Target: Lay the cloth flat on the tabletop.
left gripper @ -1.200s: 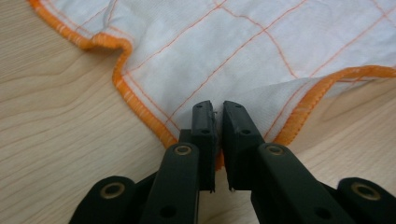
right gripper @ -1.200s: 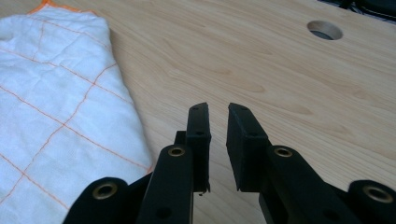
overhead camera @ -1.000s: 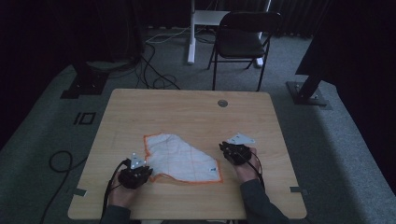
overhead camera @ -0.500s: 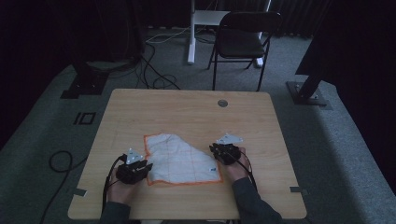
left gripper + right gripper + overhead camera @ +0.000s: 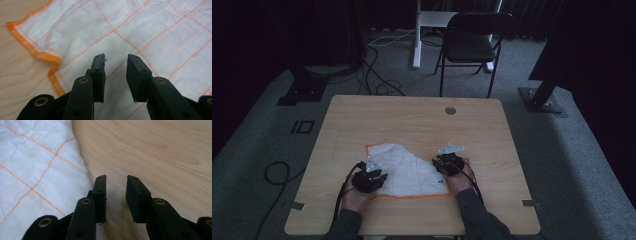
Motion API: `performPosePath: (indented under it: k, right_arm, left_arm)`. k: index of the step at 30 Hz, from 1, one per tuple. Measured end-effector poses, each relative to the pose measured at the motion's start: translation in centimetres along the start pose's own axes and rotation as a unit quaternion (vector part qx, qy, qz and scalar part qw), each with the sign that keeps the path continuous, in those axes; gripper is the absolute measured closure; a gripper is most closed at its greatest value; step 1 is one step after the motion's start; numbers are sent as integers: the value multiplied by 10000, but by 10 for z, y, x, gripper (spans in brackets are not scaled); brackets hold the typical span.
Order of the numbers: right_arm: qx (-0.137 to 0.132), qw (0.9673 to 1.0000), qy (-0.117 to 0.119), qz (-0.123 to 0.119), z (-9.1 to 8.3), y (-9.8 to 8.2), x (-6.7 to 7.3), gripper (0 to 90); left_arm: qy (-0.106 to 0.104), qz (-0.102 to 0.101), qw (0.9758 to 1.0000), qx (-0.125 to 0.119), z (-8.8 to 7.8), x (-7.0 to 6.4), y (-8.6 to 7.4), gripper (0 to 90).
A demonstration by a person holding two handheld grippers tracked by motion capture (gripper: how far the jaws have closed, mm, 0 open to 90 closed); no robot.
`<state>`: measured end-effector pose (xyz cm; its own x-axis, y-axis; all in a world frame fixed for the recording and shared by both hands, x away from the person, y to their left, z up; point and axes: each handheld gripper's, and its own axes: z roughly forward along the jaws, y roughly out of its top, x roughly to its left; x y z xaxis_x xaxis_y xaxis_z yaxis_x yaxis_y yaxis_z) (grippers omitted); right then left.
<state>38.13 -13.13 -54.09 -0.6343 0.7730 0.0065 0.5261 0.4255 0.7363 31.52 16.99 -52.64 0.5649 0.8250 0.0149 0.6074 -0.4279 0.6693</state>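
A white cloth (image 5: 404, 167) with orange grid lines and an orange hem lies flat on the near half of the wooden table (image 5: 412, 120). My left gripper (image 5: 379, 176) sits low over the cloth's near left part. In the left gripper view the cloth (image 5: 140, 27) lies under the left gripper (image 5: 115, 58); its jaws have just been opening and nothing is between them. My right gripper (image 5: 438, 161) is at the cloth's right edge. In the right gripper view the right gripper (image 5: 116, 180) has the cloth (image 5: 32, 170) at its left and bare wood under its gap; its jaws have just been opening, with nothing between them.
A round cable hole (image 5: 450, 110) is set in the table's far side. Beyond the table stand a black folding chair (image 5: 472, 45) and a white post (image 5: 417, 35). Black stand bases (image 5: 542, 97) (image 5: 304, 90) and cables (image 5: 274, 170) lie on the grey carpet.
My right gripper has come leftward and lower to the cloth's right edge. My left gripper has shifted right onto the cloth. The cloth lies much as before.
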Motion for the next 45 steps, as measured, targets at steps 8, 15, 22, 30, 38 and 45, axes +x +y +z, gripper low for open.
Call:
performPosePath:
  k: [8, 15, 22, 30, 38, 45]
  right_arm:
    - [49, 9999, 86, -44, 3, 1, 3, 715]
    - [36, 9978, 649, -132, 4, 4, 11, 762]
    - [7, 9953, 957, -146, 5, 8, 20, 755]
    - [115, 9918, 1269, -129, 12, 14, 25, 671]
    - [231, 9880, 1506, -254, 18, 19, 35, 631]
    - [293, 9823, 1832, -252, 23, 23, 40, 874]
  left_arm:
    - [-55, 20, 10000, 45, 8, -3, 2, 690]
    - [-81, -14, 10000, 11, 9, -2, 1, 691]
    - [-89, -30, 10000, -10, 9, -2, 0, 690]
    - [-81, -34, 10000, -34, 9, -2, -1, 690]
    - [-71, -46, 9999, -62, 9, -3, -1, 690]
    - [-87, -52, 9999, -80, 9, -3, -2, 688]
